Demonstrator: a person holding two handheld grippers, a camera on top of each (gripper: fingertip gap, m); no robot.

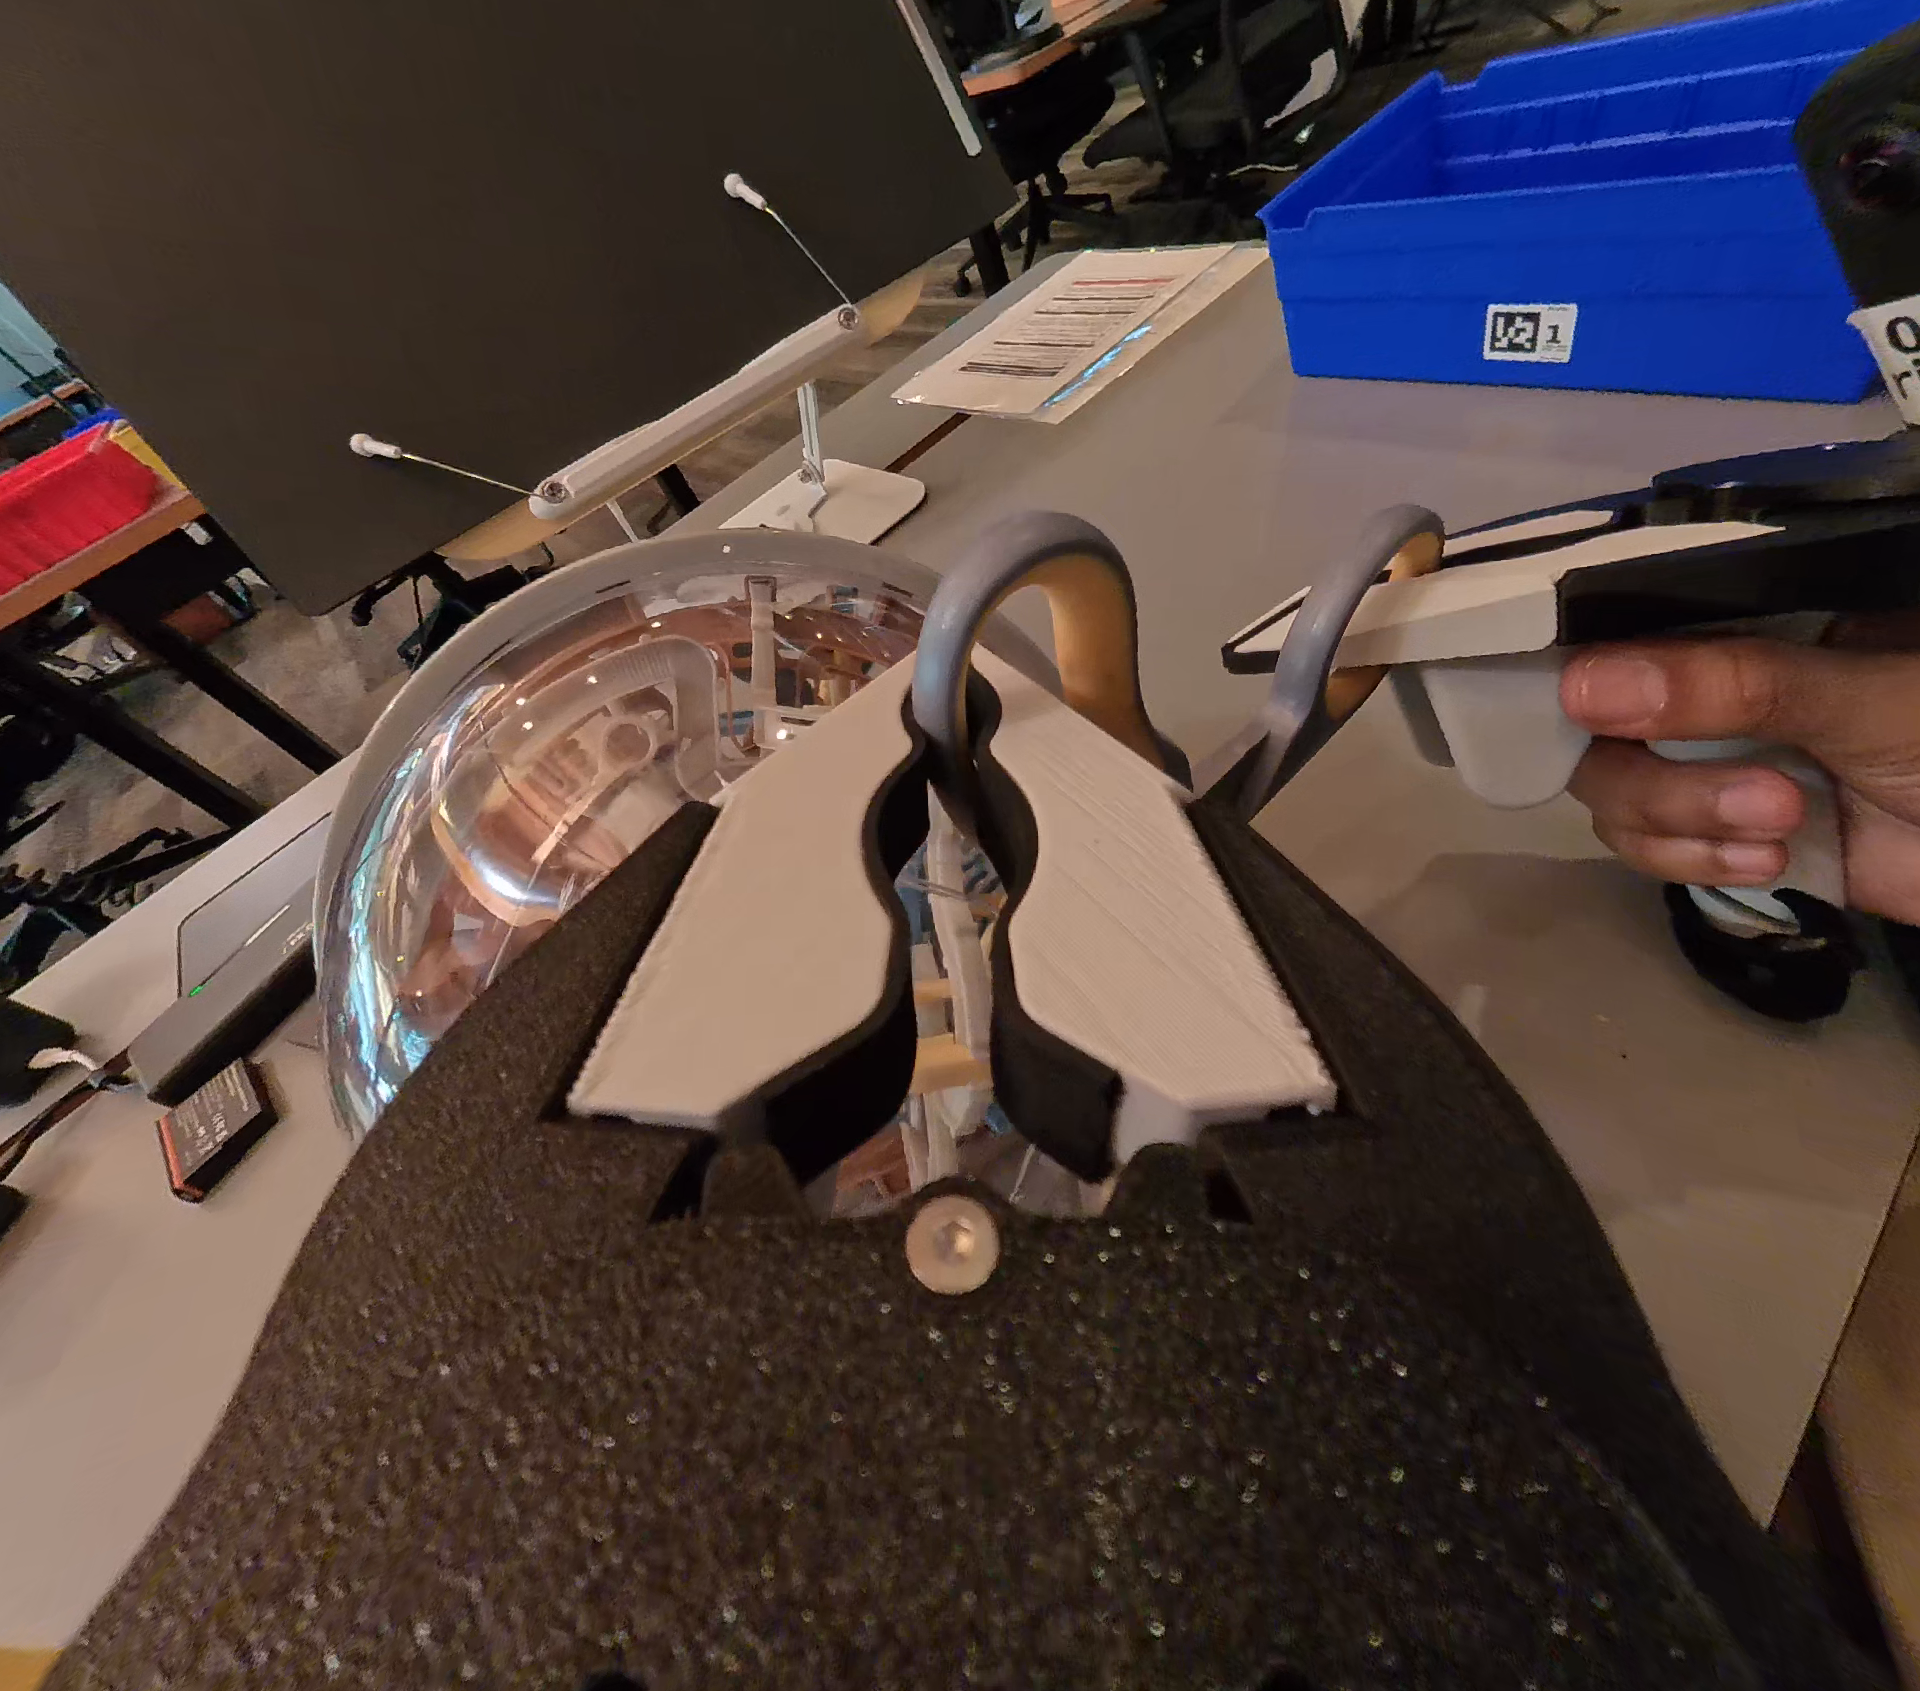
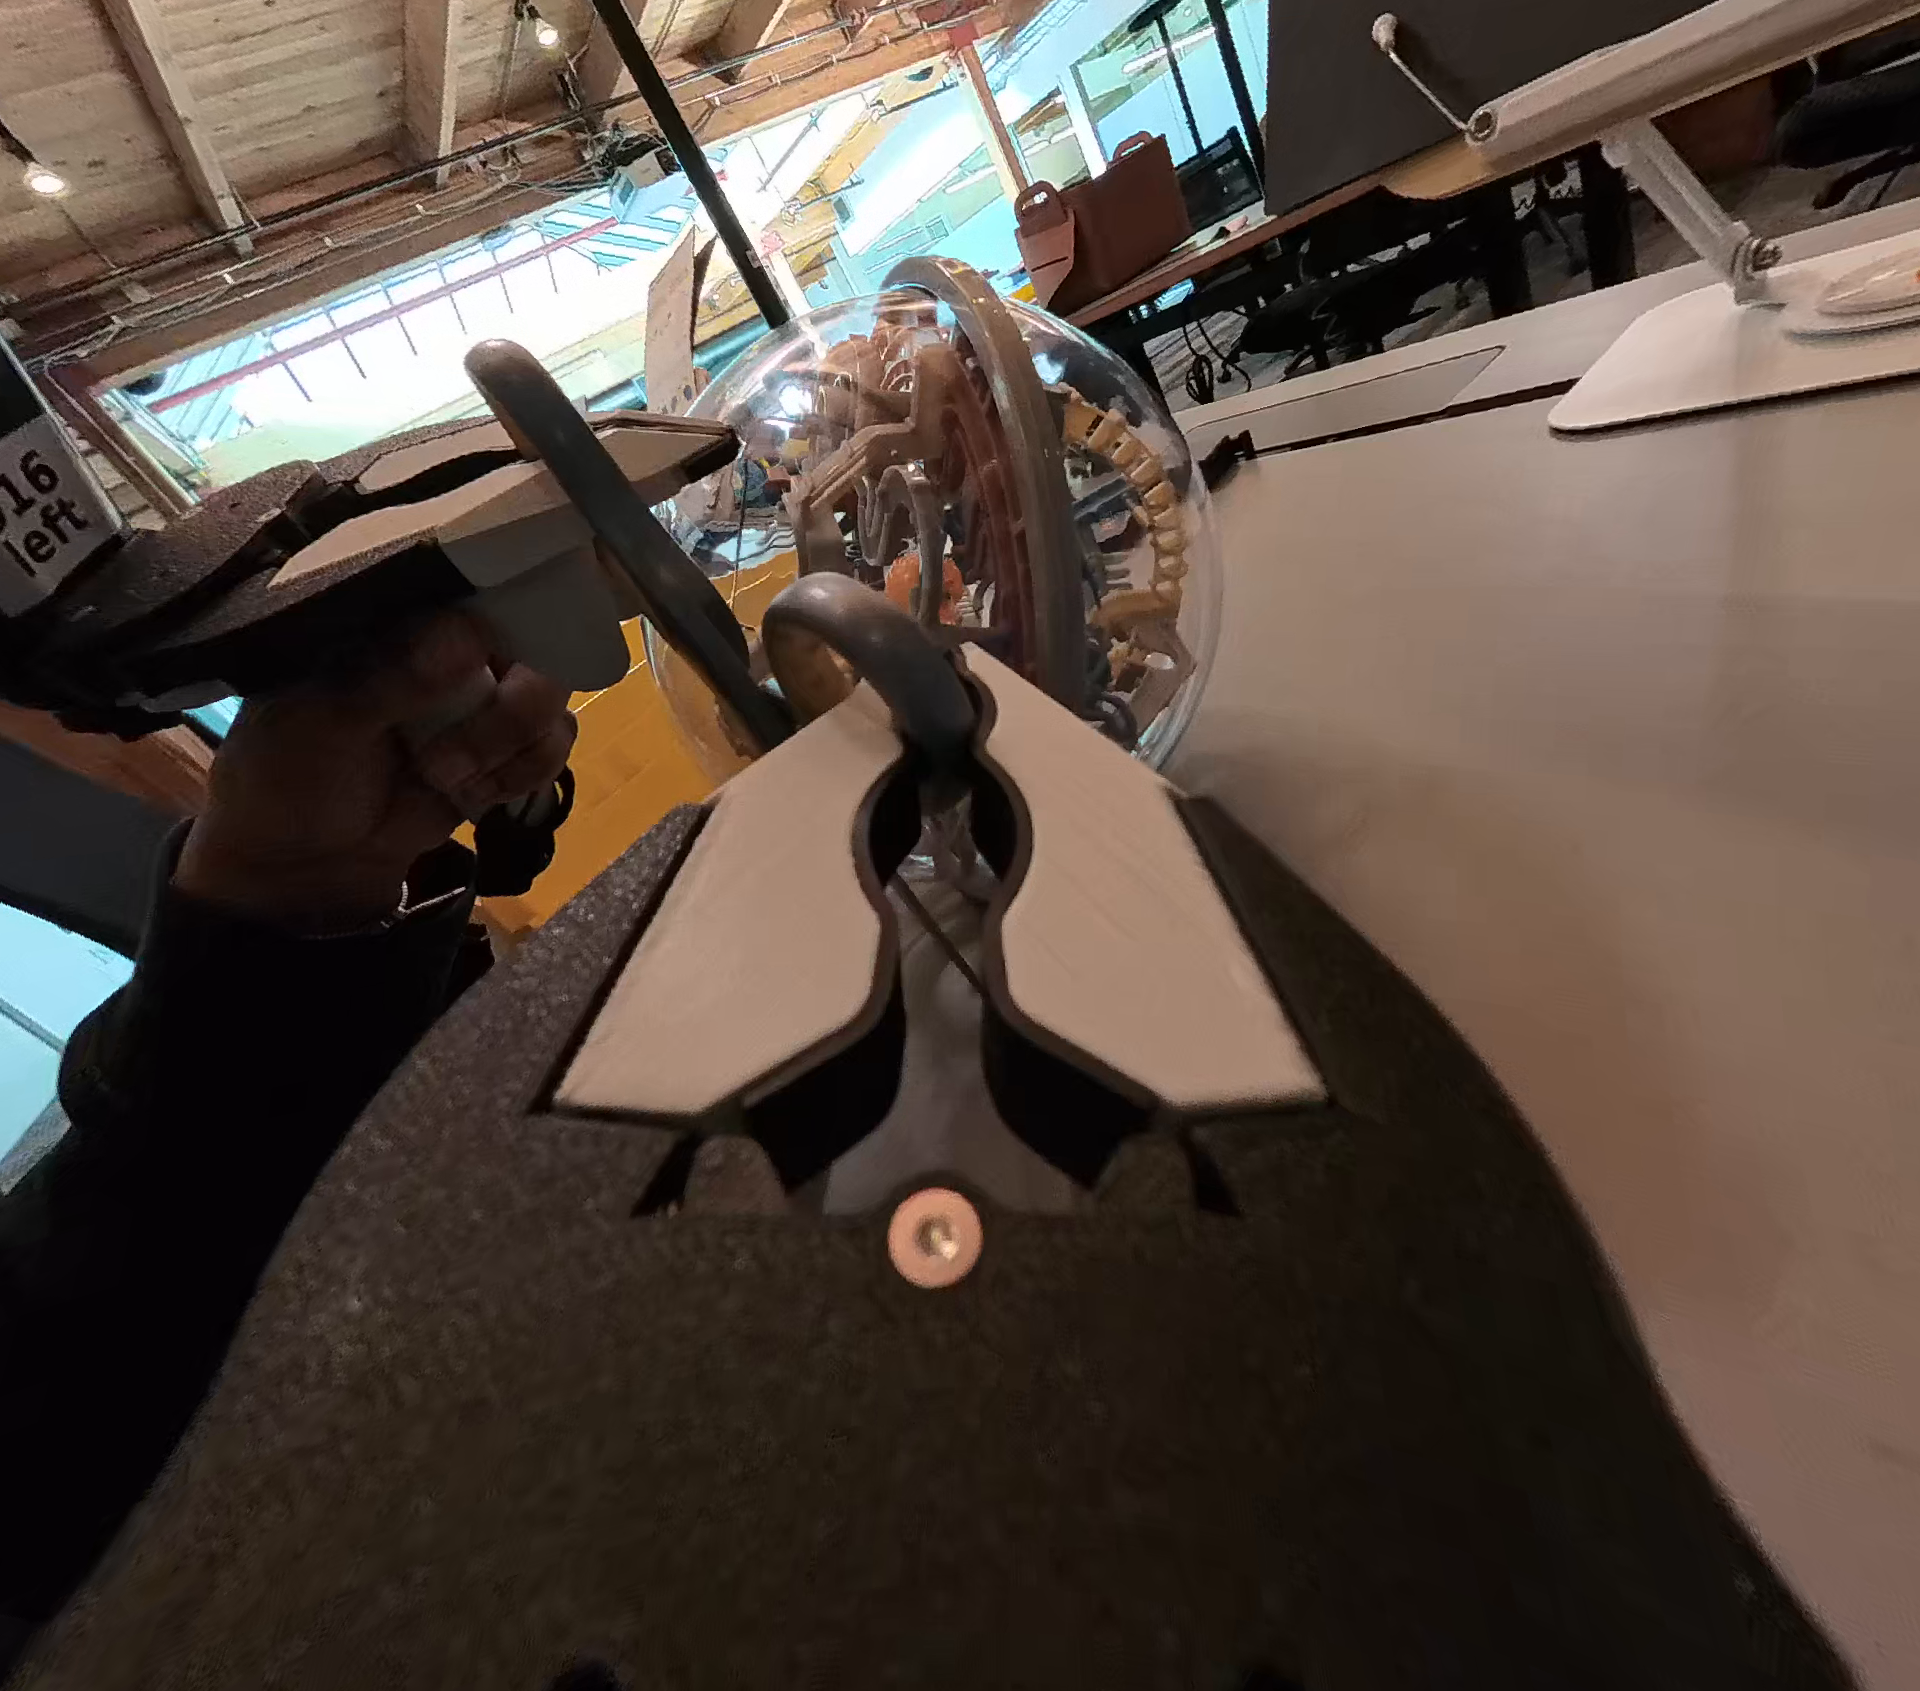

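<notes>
A pair of scissors with grey handle loops lined in tan point(image 1: 1039, 561) is held above the grey table point(image 1: 1455, 1174). My left gripper point(image 1: 951, 768) is shut on the left loop. My right gripper point(image 1: 1299, 633) comes in from the right, in a person's hand, and clamps the other loop point(image 1: 1340, 602). In the right wrist view my right gripper point(image 2: 935, 768) is shut on its loop point(image 2: 873, 623), and the left gripper point(image 2: 644, 457) clamps the other loop at the left. A clear ball with a maze inside point(image 1: 499, 810) point(image 2: 1039, 519) sits just behind the scissors. The blades are hidden.
A blue bin point(image 1: 1558, 207) stands at the far right of the table. A black board point(image 1: 416, 135) leans on a white stand point(image 1: 831, 493) at the back. A laminated sheet point(image 1: 1081, 332), a grey box point(image 1: 239, 997), a small black pack point(image 1: 218, 1122) and a black roll point(image 1: 1756, 945) lie around. My right fingertips sit around 8 cm from my left ones.
</notes>
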